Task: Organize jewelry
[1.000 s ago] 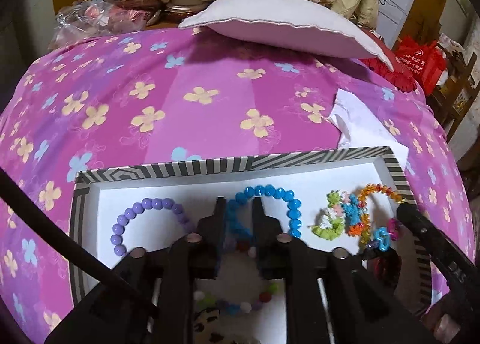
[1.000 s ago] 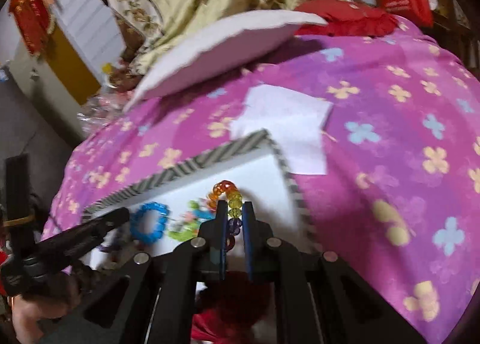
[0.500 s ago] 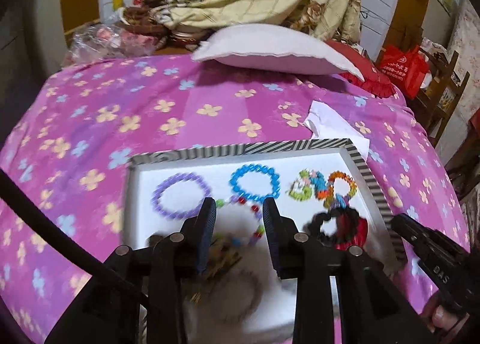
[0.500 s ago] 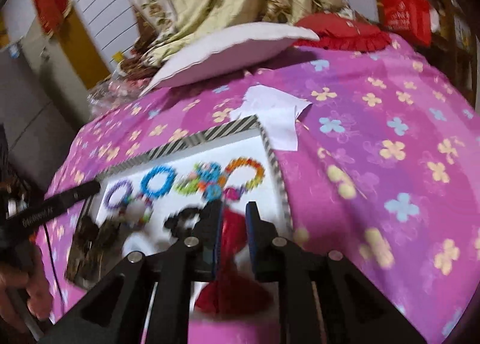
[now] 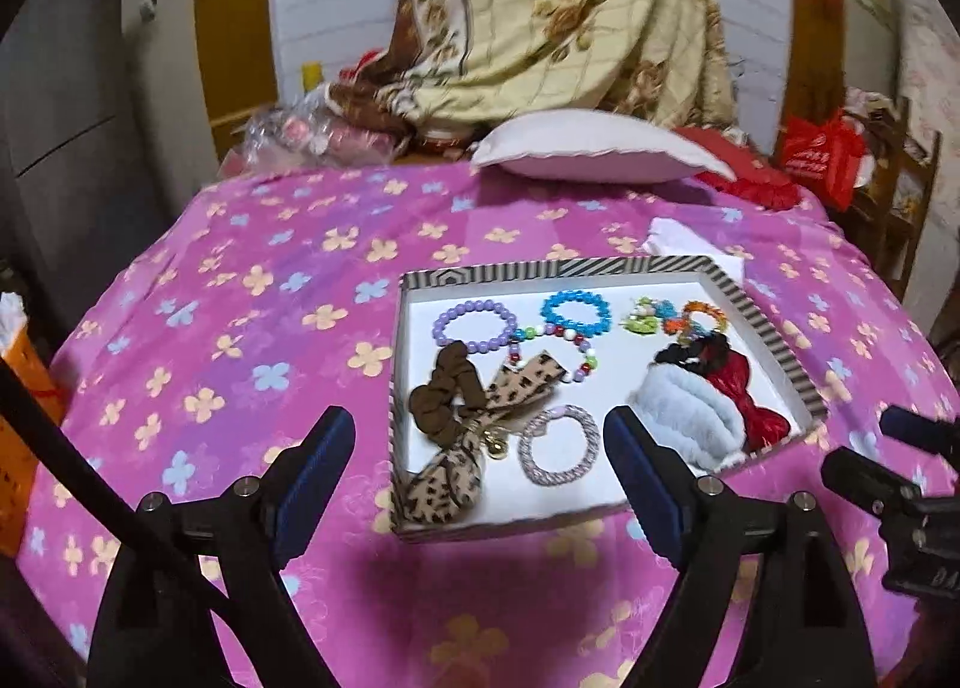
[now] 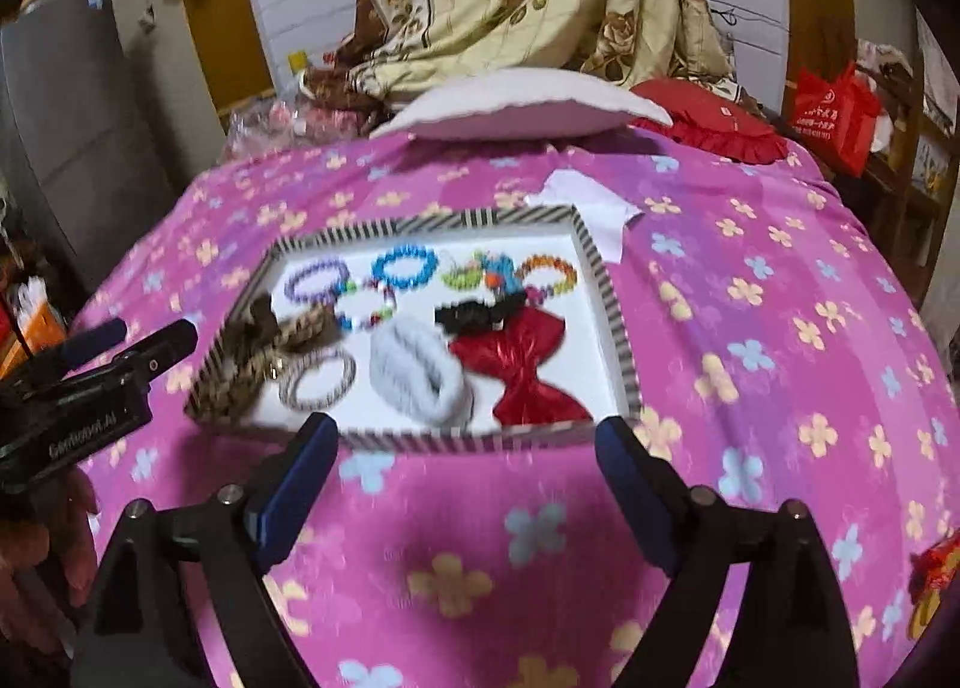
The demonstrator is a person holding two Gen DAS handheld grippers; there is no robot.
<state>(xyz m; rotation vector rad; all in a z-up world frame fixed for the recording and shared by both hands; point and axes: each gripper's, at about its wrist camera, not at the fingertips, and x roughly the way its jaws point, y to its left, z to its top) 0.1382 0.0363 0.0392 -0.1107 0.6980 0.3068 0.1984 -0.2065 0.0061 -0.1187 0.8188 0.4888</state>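
A shallow white tray with a striped rim [image 5: 558, 267] [image 6: 612, 322] lies on the pink flowered bed. In it are a purple bead bracelet [image 5: 474, 325], a blue one [image 5: 576, 313], a multicolour bead bracelet [image 5: 555, 355], small colourful bead pieces [image 5: 672, 319], a brown scrunchie [image 5: 447, 394], a leopard bow [image 5: 474, 448], a silver hair tie [image 5: 558, 451], a white fluffy scrunchie [image 5: 690, 412] [image 6: 417, 370] and a red bow [image 5: 750, 394] [image 6: 525, 364]. My left gripper [image 5: 480, 478] is open and empty, raised before the tray. My right gripper [image 6: 462, 484] is open and empty, also pulled back.
A white pillow [image 5: 594, 148] and a red cushion [image 6: 708, 127] lie at the bed's far end under a hanging floral blanket [image 5: 558, 16]. White paper [image 6: 588, 202] lies behind the tray. A red bag [image 5: 822, 154] sits on shelves at right.
Both grippers have pulled back and up from the tray and opened wide. The right gripper let go of the rainbow bead bracelet, which now lies in the tray.
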